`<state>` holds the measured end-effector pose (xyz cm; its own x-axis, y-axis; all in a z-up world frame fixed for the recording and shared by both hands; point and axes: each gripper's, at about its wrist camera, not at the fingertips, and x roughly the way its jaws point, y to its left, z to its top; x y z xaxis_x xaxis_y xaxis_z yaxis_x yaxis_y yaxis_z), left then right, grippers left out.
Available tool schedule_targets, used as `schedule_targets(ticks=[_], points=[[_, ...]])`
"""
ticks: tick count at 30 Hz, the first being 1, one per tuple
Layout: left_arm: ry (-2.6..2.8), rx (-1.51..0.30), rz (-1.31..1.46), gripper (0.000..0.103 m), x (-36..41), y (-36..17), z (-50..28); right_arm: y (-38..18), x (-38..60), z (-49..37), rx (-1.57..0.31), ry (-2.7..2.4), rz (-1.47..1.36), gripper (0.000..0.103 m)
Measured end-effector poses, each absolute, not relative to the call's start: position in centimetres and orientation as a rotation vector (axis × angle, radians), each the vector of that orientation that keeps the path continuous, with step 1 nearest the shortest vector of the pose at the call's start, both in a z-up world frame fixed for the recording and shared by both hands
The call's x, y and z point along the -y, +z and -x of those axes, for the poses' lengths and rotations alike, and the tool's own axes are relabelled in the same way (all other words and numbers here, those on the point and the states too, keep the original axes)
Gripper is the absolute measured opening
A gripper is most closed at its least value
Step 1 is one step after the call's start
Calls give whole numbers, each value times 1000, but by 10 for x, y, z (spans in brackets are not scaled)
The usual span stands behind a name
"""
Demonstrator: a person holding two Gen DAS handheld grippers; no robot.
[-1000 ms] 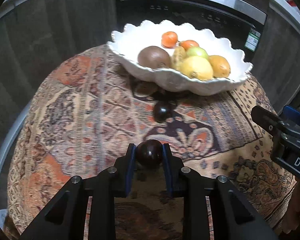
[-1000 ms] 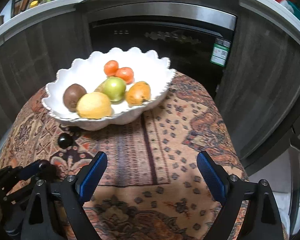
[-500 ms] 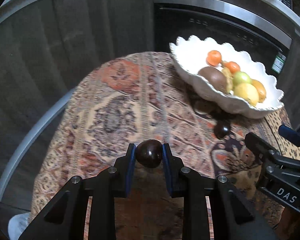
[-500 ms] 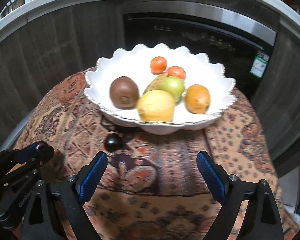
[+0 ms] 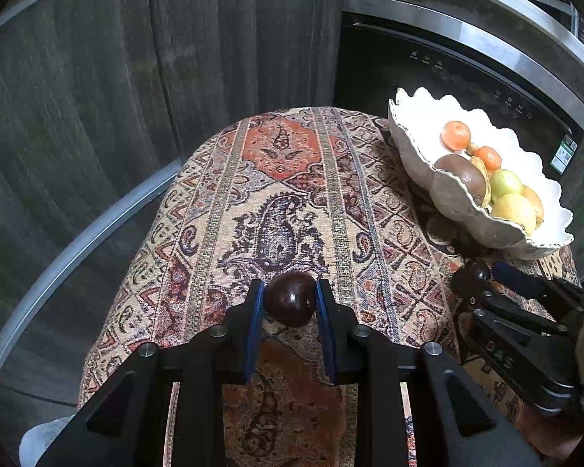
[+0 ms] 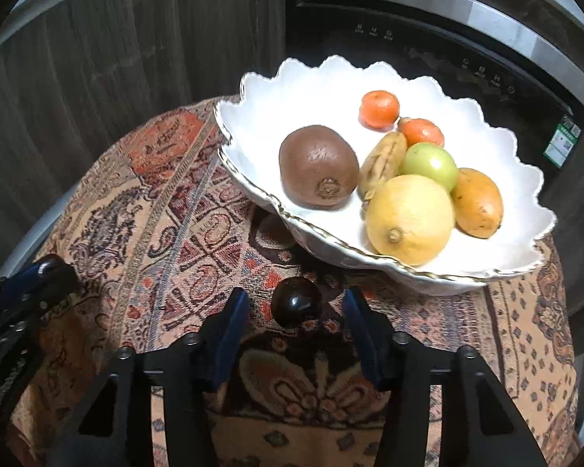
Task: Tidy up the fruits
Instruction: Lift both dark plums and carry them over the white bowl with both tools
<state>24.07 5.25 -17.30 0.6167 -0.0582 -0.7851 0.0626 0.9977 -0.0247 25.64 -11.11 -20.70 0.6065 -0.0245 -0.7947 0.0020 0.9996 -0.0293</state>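
Note:
My left gripper (image 5: 291, 303) is shut on a dark round plum (image 5: 291, 304), held over the patterned cloth, left of the bowl. A second dark plum (image 6: 295, 306) lies on the cloth in front of the white scalloped bowl (image 6: 253, 116), between the open fingers of my right gripper (image 6: 296, 323). The bowl holds a brown kiwi (image 6: 317, 171), a lemon (image 6: 408, 223), a green fruit (image 6: 430, 163), two small oranges and other fruit. The bowl (image 5: 416, 155) also shows at the right in the left wrist view, with the right gripper (image 5: 482, 276) below it.
The patterned cloth (image 5: 292, 194) covers a small round table. Dark wooden cabinet fronts (image 5: 136, 78) and a black built-in appliance (image 6: 428, 39) stand close behind it. The left gripper shows at the left edge of the right wrist view (image 6: 27, 292).
The left gripper, still holding its plum, has swung left, so the bowl has shifted right in its view. The right gripper has moved left and forward around the plum on the cloth.

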Motion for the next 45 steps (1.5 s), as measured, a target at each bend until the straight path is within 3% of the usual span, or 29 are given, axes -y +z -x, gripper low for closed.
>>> schedule_targets(ticks=[2, 4, 7, 25, 45], points=[[-73, -907, -4, 26, -51, -174, -242, -213, 112, -262, -939, -20, 29, 38], [-76, -910, -4, 26, -51, -175, -243, -213, 112, -262, -931, -21, 27, 38], [-79, -916, -2, 26, -51, -177, -244, -213, 109, -263, -925, -3, 40, 29], [-157, -916, -24, 26, -22, -167, -234, -181, 130, -220, -894, 30, 34, 29], [-302, -852, -74, 26, 60, -92, -249, -86, 204, -210, -763, -40, 22, 29]])
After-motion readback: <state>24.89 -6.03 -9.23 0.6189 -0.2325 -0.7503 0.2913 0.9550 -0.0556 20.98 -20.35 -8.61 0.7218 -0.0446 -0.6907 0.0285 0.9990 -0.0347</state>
